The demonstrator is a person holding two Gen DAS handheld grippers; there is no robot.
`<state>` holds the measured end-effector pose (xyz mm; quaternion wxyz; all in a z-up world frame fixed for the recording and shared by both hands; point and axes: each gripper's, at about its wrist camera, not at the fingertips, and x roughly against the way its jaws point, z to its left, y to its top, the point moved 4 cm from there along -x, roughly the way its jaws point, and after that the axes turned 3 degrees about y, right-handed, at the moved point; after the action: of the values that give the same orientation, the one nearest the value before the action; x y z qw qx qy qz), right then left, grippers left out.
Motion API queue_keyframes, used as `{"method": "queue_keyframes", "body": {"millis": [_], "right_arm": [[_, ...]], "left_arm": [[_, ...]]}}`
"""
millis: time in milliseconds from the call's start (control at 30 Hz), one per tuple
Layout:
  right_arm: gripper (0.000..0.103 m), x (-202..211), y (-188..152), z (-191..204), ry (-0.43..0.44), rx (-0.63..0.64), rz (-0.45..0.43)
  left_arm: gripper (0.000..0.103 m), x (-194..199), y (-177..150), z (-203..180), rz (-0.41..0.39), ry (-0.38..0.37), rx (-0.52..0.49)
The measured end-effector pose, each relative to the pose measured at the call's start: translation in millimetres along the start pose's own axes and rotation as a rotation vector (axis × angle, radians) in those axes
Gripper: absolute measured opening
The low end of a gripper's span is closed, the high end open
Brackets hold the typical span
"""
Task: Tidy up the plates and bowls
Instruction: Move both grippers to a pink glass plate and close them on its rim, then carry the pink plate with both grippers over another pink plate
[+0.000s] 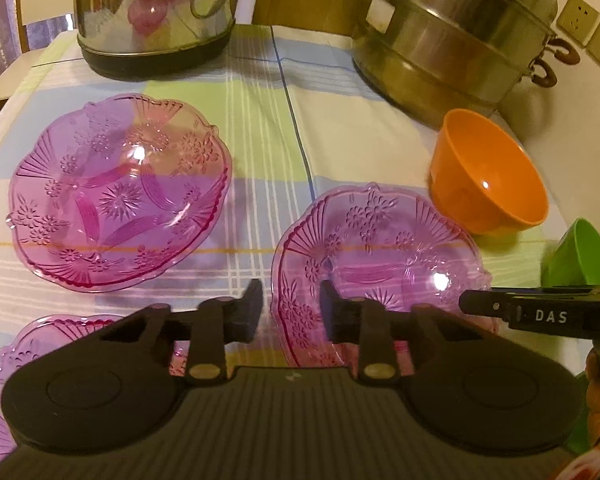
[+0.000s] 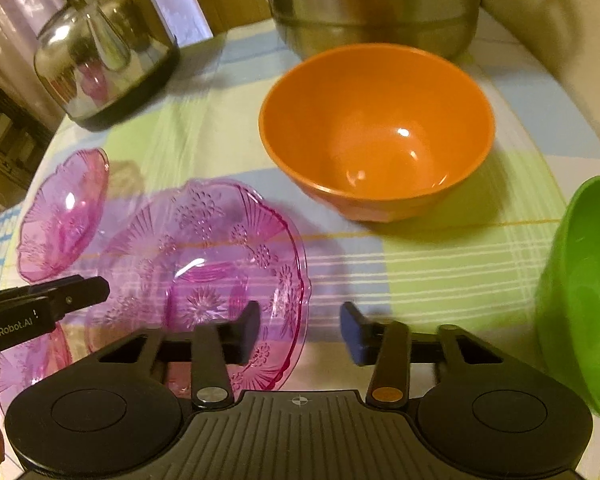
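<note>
Plates of pink patterned plastic are lying scattered on the checked tablecloth (image 1: 260, 128), none stacked yet: 1 far plate (image 1: 120, 192) to the left, 1 near plate (image 1: 380, 264) in the middle, and a 3rd plate (image 1: 60, 344) peeking out under the left gripper (image 1: 290, 308). That gripper's fingers are sitting narrowly spread astride the near plate's rim, 1 outside and 1 inside the dish; whether the pads are pressing on it I cannot tell. The right gripper (image 2: 302, 334) is hanging over bare cloth just beside the same plate, its fingers part-spread and holding nothing. An orange bowl (image 2: 376, 132) and a green bowl (image 2: 580, 296) are standing apart, not nested. By my reckoning the sorting is barely starting; all stacking and nesting is left. Open cloth between the plates and bowls is giving room to slide or lift, but the steel kettle (image 1: 152, 16) and the steamer pot (image 1: 452, 36) are crowding the far edge.
</note>
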<state>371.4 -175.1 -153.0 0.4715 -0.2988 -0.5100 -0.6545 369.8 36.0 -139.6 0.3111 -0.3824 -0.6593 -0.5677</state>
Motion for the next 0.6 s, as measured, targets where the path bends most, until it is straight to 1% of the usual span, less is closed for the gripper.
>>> {"method": "queue_keyframes", "body": {"millis": [33,67,133,300,433,600], "right_arm": [[0.027,-3,-1,0,0.002,0.002,0.007],[0.023,-4,-2,1,0.004,0.003,0.013],[0.018,-7,-2,1,0.005,0.004,0.022],[0.016,-7,-3,4,-0.007,0.013,0.02],[0.015,-4,-3,8,-0.014,0.015,0.009],[0.015,9,-3,14,-0.01,0.019,-0.016]], "left_arm": [[0.02,-2,0,0,0.006,0.002,-0.005],[0.019,-4,0,-1,0.01,0.005,-0.009],[0.017,-7,-2,-1,0.02,0.011,-0.015],[0.009,-7,-3,1,0.027,0.023,-0.02],[0.009,-2,-5,0,0.026,0.023,-0.02],[0.009,17,-5,-1,0.005,0.014,-0.013]]}}
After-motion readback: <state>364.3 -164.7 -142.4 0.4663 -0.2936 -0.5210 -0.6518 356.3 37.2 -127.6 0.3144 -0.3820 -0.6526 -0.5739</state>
